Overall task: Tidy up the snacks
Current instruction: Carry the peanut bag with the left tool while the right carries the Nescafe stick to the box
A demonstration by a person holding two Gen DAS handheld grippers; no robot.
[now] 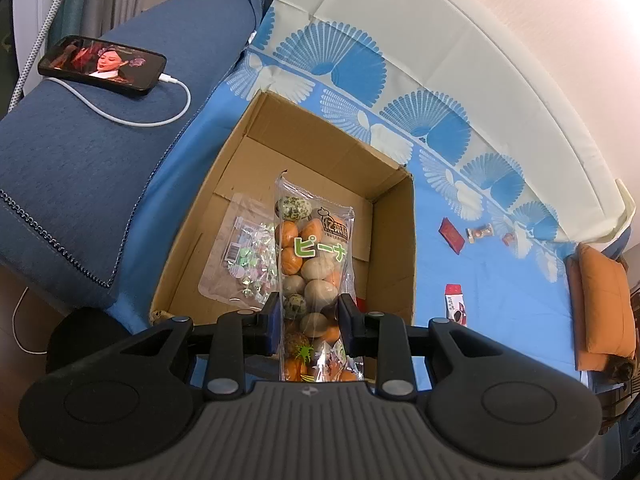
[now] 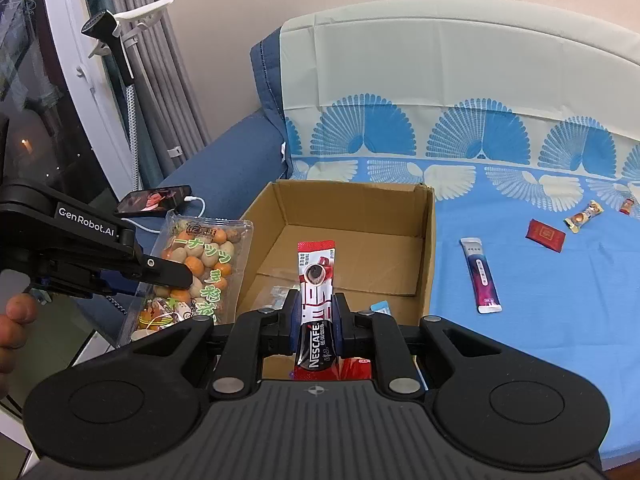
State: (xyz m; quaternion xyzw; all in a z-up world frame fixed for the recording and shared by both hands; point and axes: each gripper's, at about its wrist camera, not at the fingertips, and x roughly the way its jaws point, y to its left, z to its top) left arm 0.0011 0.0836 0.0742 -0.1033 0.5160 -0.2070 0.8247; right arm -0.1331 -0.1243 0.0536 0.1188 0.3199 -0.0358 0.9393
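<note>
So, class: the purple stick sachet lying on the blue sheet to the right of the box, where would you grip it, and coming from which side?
Grip the purple stick sachet across its narrow width at mid-length, coming straight down from above. It lies flat on the blue sheet, long and thin, so fingers should straddle the long edges. Nothing touches it, so both sides look free.

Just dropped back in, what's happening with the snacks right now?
Both claws are loaded over the cardboard box. The left claw is shut on the peanut snack bag, held above a clear candy bag already in the box. The right claw is shut on a red Nescafe stick. A purple stick and small packets remain on the blue sheet.
</note>
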